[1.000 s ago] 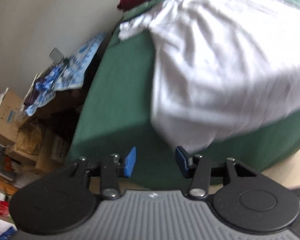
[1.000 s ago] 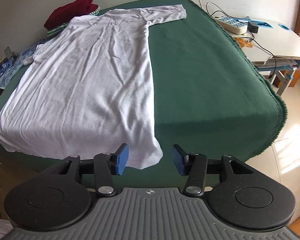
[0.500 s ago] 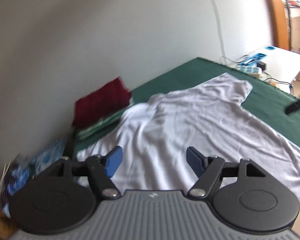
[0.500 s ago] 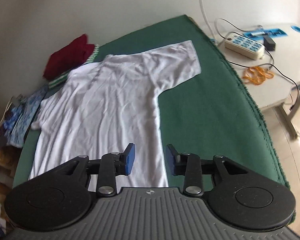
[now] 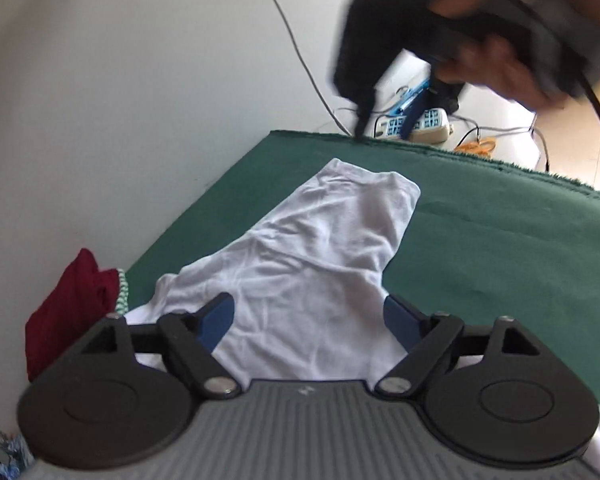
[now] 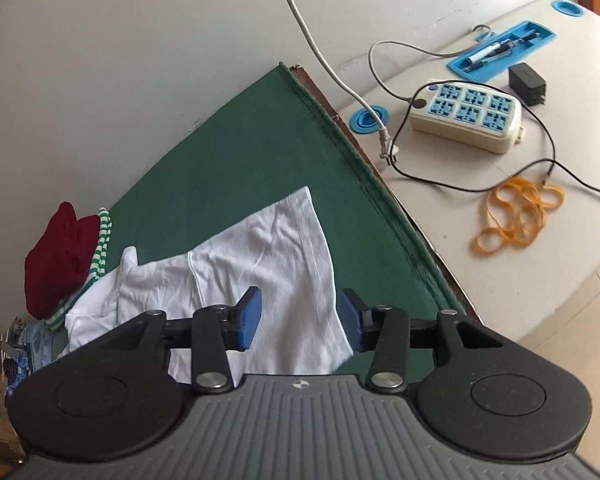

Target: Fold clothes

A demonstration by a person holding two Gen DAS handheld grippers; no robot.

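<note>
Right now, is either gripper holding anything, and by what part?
Nothing held. Left gripper and right gripper are both open above the white cotton T-shirt.

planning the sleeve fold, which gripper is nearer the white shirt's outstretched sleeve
Right. The right gripper hovers open over the sleeve; the left gripper is open over the shirt's shoulder.

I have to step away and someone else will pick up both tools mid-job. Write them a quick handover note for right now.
Left tool: open, holding nothing, above the white T-shirt near its sleeve end.
Right tool: open, holding nothing, over the outer edge of the same sleeve.
The T-shirt lies spread on the green cloth, sleeve stretched out flat. A dark red garment sits on a green-striped one at the far corner.
Done: shirt laid out; no fold visible.
Left: grip the sleeve, probably fold it inward, then fold the body.
</note>
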